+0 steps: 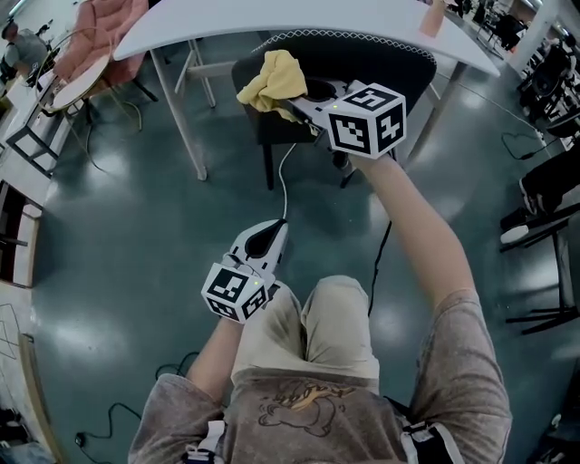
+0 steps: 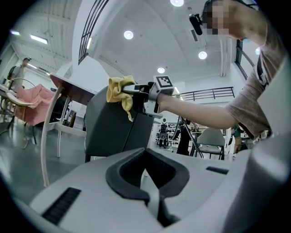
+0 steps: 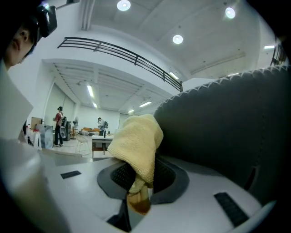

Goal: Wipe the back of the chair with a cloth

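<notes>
**Inspector:** State of the floor?

**Surveyor:** The floor [image 1: 136, 227] is dark and glossy, with pale glare patches. The white counter [image 1: 299, 20] stands on it on slim white legs [image 1: 181, 113]. A black chair [image 1: 412, 71] stands just beside the counter's near edge.

**Inspector:** Anything else on the floor?

**Surveyor:** A thin black cable [image 1: 113, 412] lies loose at lower left. A pink chair [image 1: 100, 36] stands far left, and dark-framed chairs [image 1: 553, 236] stand along the right.

**Inspector:** And the countertop?

**Surveyor:** One small peach-coloured item [image 1: 435, 18] near its right end, not identifiable.
</notes>
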Motion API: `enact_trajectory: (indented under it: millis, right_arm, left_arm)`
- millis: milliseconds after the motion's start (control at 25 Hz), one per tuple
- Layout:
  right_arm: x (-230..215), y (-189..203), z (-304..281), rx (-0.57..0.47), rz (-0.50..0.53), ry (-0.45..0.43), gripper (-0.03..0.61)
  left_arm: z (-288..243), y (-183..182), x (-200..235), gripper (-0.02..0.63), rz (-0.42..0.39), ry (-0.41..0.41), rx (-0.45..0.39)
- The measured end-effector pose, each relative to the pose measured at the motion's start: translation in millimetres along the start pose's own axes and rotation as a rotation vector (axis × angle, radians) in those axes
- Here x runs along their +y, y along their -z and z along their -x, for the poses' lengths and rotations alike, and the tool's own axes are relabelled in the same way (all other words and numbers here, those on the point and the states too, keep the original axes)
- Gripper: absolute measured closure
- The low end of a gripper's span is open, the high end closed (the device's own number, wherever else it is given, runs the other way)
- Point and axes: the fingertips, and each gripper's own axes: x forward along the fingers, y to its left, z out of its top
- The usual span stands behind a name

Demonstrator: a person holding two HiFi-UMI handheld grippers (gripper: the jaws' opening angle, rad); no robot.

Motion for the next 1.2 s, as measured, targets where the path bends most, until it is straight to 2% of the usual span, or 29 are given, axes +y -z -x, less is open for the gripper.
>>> enact_trajectory:
  millis: [520,640,880,1200]
  right_arm:
    - [-28.1,11.5,-2.6,0.034,0.031,0.145,0.495]
    - [-49.9,21.2,26.0,0.034,0.029,0.174,0.495]
    - [-101.3,41.3,109.9,0.006,0.031,0.219,0.495]
    - [-95.7,36.6,113.6,0.018,0.062,0.239,0.495]
  left_arm:
    - [26.2,-1.2,21.3,0.604,-0.008,0.020,0.022]
    - [14.9,7.1,11.2,0.604,-0.006,0.022,0.027]
    - [-32.0,24.8,-36.5,0.604,-0.018,0.028,0.036]
    - [-5.7,17.5,-19.0,0.604,-0.002,0.044,0.041]
